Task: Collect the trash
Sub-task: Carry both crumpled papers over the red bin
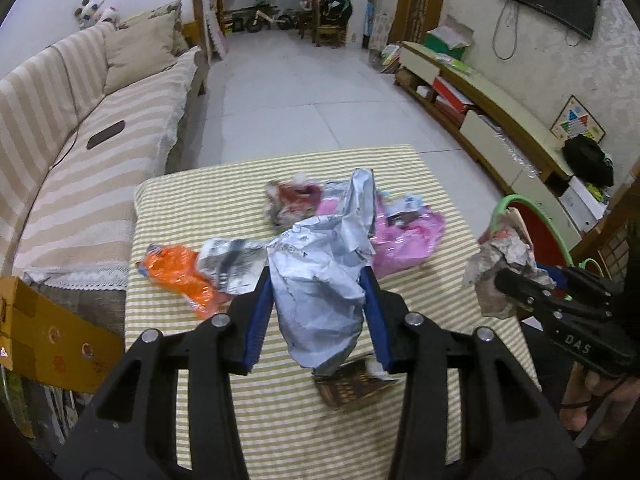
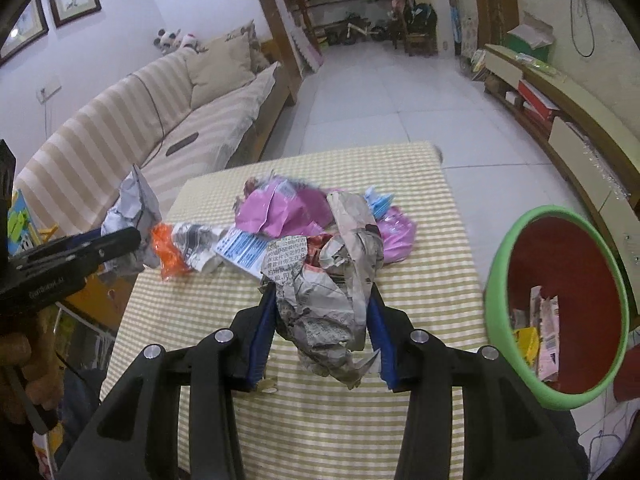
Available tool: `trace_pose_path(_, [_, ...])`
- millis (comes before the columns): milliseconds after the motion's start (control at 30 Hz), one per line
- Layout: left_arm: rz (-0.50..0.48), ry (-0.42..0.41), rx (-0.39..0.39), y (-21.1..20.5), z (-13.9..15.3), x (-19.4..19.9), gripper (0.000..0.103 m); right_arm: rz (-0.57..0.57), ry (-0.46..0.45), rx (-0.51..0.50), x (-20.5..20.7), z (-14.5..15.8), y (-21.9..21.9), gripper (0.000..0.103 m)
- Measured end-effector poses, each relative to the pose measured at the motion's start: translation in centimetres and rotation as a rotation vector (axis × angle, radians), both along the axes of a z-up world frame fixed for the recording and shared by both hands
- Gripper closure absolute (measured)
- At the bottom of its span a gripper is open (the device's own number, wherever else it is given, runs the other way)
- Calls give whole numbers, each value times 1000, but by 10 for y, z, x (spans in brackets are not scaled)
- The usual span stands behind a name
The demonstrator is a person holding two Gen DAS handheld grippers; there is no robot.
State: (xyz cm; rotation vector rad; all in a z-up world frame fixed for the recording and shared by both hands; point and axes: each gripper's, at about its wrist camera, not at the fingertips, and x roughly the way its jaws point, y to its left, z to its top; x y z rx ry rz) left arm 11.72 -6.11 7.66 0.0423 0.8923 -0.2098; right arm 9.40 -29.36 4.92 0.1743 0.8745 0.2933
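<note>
Both tongs point steeply down over the striped bench [image 1: 400,168], each lifted clear of it with a catch: the left tongs [image 1: 318,280] are clenched on a crumpled silver-grey plastic bag [image 1: 320,292] that hangs between the blue pads, and the right tongs [image 2: 322,300] are clenched on a wad of crumpled newspaper [image 2: 328,304], printed and grey-brown. More trash lies on the bench beyond them, an orange wrapper [image 1: 180,276] and a pink bag [image 1: 408,236] among it. A red bin with a green rim [image 2: 516,248] stands just beside the bench on the right, scraps already inside.
</note>
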Motion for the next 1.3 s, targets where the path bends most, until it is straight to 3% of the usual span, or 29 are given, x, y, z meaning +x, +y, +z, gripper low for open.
trace_pose_path(267, [-53,-14,-58,-44,16,2,62,-94,-47,9,-11,20,-54,61])
trace_pose_path(633, [-190,-8,-75,-129,17,15,61,-235,-72,7,-19,30,-141,61])
trace_pose_path(1300, [-420,76,-143,-273,-2,34,61,-400,-6,27,-20,-9,-252,61])
